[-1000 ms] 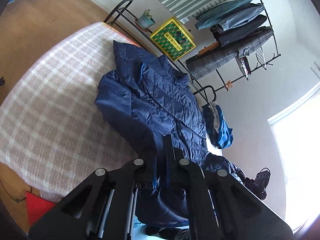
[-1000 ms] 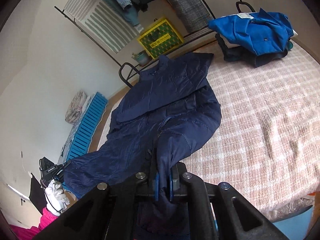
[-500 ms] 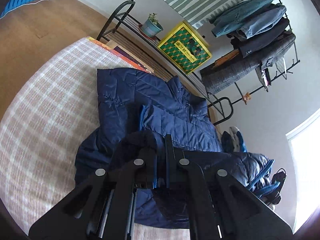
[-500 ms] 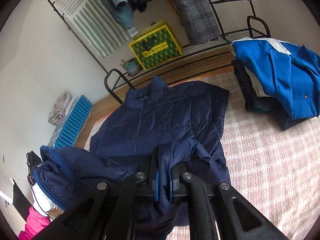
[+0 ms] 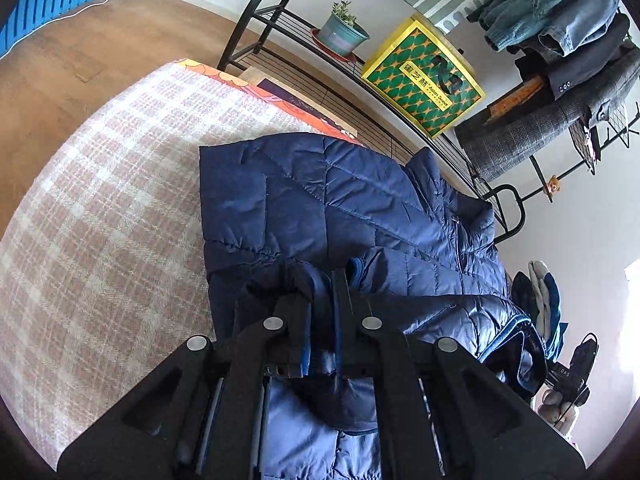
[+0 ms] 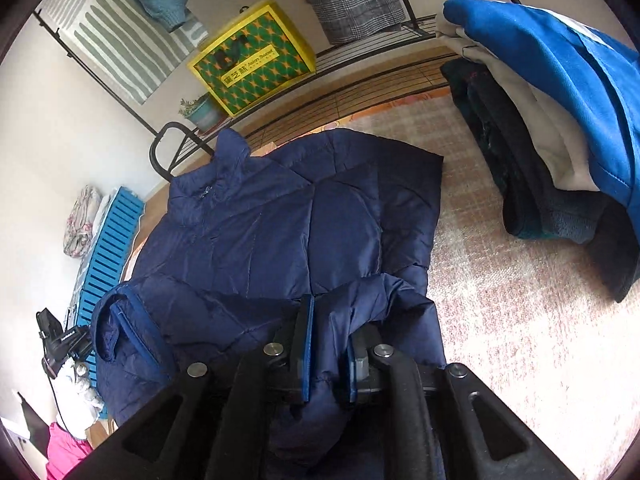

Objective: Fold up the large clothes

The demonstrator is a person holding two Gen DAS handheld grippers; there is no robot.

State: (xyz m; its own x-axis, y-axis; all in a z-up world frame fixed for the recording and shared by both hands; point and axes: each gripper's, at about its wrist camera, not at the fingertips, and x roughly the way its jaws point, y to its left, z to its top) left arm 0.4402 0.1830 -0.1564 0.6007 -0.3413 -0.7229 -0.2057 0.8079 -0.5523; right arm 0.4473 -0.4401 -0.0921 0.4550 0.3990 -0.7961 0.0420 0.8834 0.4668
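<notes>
Navy quilted nylon everywhere: the jacket (image 5: 332, 200) lies spread on the checked bed (image 5: 100, 220), collar towards the wire rack (image 5: 304, 68) at the far edge, hem end lifted towards the cameras. Its long axis runs collar to hem, straight away from both grippers, and the hem half is doubling over onto the chest.

The left gripper (image 5: 324, 300) is clamped on a bunch of the hem fabric, jaws nearly together with cloth pinched between them. The right gripper (image 6: 330, 344) is likewise closed on a fold of jacket (image 6: 280, 220), the blue pads (image 6: 307, 340) squeezing a thick wad. Between the two views, a slack loop of fabric sags at the person's left side, near the blue lining edge (image 6: 128, 328).

Judgement on the step: this looks like the bottom-to-top fold. To do it well, carry both corners forward level and at the same pace, so the hem lands square to the collar instead of skewed. Keep the held edge taut between the grippers to flatten that sagging loop before lowering. Puffy fill will spring back, so lay it down low and flat. The blue pile of clothes (image 6: 560, 80) lies near on the right; keep clear of it.
</notes>
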